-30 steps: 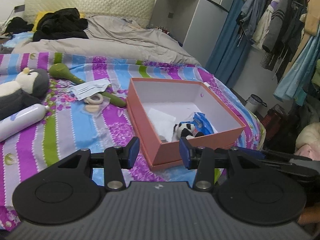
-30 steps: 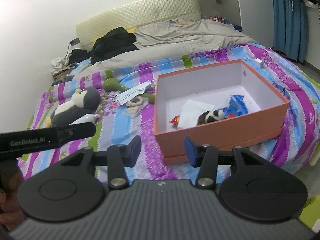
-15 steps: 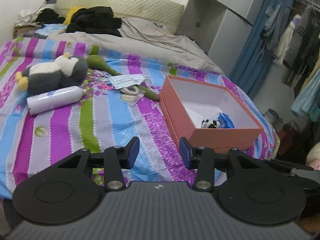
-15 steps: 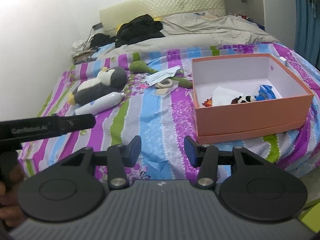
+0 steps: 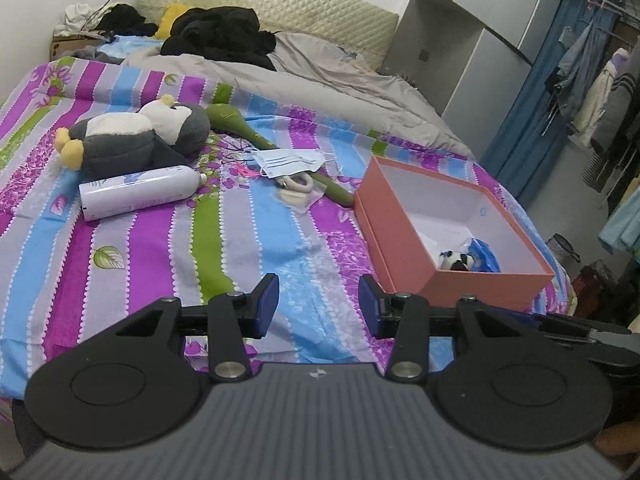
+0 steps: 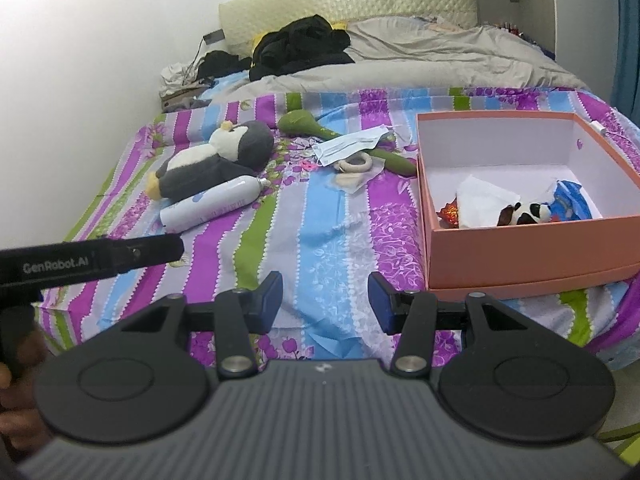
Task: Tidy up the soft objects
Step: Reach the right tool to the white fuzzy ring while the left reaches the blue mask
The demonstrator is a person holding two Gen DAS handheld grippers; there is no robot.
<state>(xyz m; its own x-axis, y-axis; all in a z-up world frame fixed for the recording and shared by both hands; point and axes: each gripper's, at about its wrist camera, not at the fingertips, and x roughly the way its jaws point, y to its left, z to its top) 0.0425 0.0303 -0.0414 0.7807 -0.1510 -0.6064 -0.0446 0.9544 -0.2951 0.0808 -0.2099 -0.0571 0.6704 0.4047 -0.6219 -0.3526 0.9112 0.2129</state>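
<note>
The bed (image 5: pixel 152 240) is carrying everything. The pink box (image 5: pixel 396 232) is sitting at 1 o'clock from the left gripper (image 5: pixel 319 305). The penguin plush (image 5: pixel 136 140) is lying at 10 o'clock, long axis running 8 to 2, nearer that hand. Both it and the right gripper (image 6: pixel 325 302) are showing fingers parted, empty. Since 1 second ago, both views have been swinging off the box toward the plush.
</note>
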